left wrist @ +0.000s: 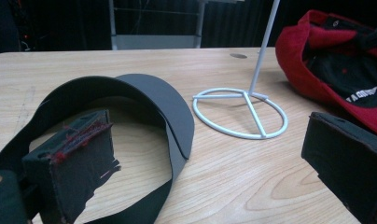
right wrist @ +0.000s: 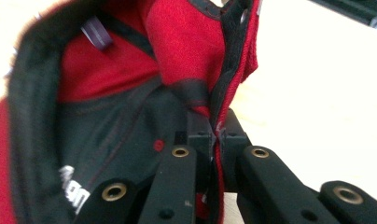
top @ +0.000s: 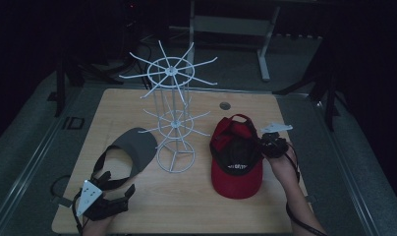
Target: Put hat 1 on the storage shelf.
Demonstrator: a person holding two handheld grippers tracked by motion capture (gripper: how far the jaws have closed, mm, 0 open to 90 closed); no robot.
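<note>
With the right tool [top: 268, 143] pinching the side rim of the red cap [top: 236, 164] lying upside down on the counter [top: 196, 206], lift slowly toward the wire rack [top: 173, 118], while the left tool [top: 110, 196] waits open beside the gray visor [top: 132, 147].

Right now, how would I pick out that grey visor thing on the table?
Start at the white wire rack standing mid-table. Just left of its ring base lies the visor, flat on the wood in front of the left gripper. Unlike the red cap on the rack's other side, it is grey, with no crown, only a brim and a band.
</note>
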